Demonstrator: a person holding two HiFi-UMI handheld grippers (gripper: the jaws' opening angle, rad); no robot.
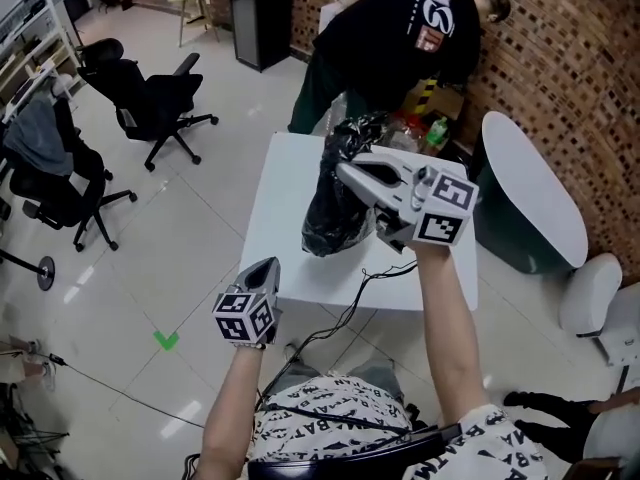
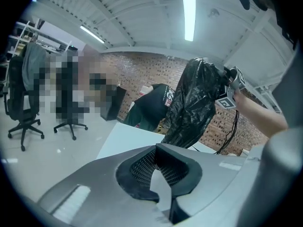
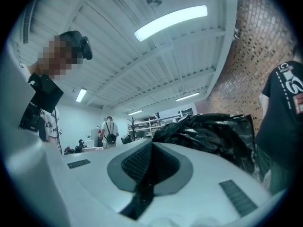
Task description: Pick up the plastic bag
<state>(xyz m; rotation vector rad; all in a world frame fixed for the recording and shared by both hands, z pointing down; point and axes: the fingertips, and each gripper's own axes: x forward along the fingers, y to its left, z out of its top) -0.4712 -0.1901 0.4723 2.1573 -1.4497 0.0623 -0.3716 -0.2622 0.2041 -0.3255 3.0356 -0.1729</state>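
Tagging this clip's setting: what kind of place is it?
Likely an office or lab workspace: office chairs on a tiled floor, a white table, a brick wall.

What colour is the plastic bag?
Glossy black. The crinkled plastic bag shows best in the left gripper view.

A brick wall [image 1: 570,68] borders a glossy white-tiled floor [image 1: 180,268] with black office chairs [image 1: 150,96], a white table [image 1: 285,218] and ceiling strip lights [image 3: 170,20].
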